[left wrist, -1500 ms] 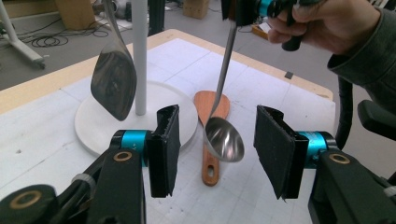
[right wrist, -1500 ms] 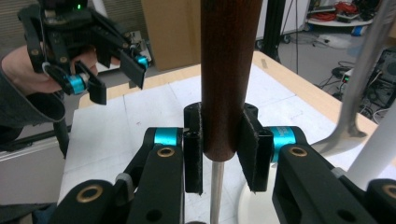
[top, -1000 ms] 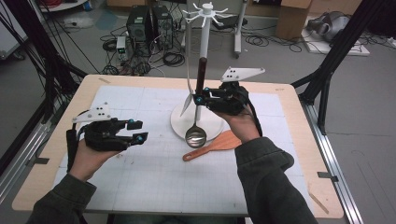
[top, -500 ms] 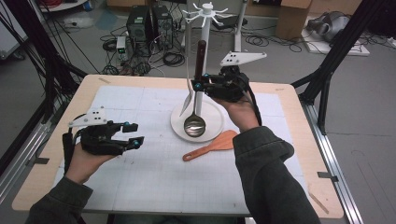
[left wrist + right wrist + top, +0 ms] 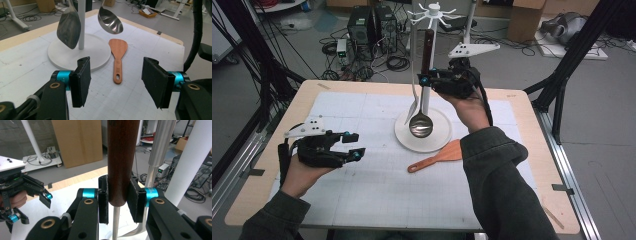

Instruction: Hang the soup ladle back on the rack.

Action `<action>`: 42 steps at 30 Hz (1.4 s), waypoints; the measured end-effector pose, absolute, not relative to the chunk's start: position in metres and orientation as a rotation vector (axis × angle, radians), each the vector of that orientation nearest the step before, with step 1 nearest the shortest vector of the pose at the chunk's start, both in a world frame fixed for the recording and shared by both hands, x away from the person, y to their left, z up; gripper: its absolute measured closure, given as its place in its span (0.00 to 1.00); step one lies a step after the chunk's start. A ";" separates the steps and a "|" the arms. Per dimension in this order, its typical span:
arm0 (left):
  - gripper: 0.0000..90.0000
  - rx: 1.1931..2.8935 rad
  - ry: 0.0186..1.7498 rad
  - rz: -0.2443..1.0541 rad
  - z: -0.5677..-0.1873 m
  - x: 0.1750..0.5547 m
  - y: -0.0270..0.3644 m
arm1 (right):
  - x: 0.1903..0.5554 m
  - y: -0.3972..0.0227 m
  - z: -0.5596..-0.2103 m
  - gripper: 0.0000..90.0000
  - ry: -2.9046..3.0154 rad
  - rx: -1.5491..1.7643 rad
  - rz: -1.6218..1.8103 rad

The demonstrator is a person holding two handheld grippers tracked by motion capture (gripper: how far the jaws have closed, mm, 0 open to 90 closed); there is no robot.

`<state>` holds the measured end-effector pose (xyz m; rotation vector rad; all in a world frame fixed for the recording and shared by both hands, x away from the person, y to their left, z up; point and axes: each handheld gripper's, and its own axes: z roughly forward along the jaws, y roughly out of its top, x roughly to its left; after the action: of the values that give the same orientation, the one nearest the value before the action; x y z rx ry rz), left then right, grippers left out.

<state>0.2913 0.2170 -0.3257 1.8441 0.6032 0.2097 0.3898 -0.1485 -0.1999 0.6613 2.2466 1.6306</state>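
Above the gridded mat (image 5: 362, 200), your right gripper (image 5: 428, 80) clamps the ladle (image 5: 422, 100) handle while your left gripper (image 5: 354, 146), jaws just widened, holds nothing.

Wooden table (image 5: 532, 107) under white gridded mat (image 5: 362, 115), bearing round stand base (image 5: 439, 140) and wooden spatula (image 5: 437, 157).

We have open white gridded surface (image 5: 377, 200) toward six o'clock; at twelve the white hook stand (image 5: 426, 95) and at three the flat wooden spatula (image 5: 439, 156) block passage.
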 end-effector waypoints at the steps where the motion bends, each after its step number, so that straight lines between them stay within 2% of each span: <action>1: 0.45 1.844 0.602 0.210 -0.326 0.291 0.217 | 0.391 -0.148 -0.198 0.82 2.246 0.667 1.626; 20: 0.45 1.831 0.599 0.212 -0.324 0.290 0.220 | 0.404 -0.146 -0.186 0.82 2.244 0.725 1.565; 42: 0.44 1.833 0.604 0.224 -0.327 0.289 0.223 | 0.414 -0.146 -0.188 0.81 2.233 0.799 1.534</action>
<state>0.2893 0.2227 -0.3266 1.8329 0.6042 0.2238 0.4138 -0.1461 -0.1880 0.7990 2.2326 1.5344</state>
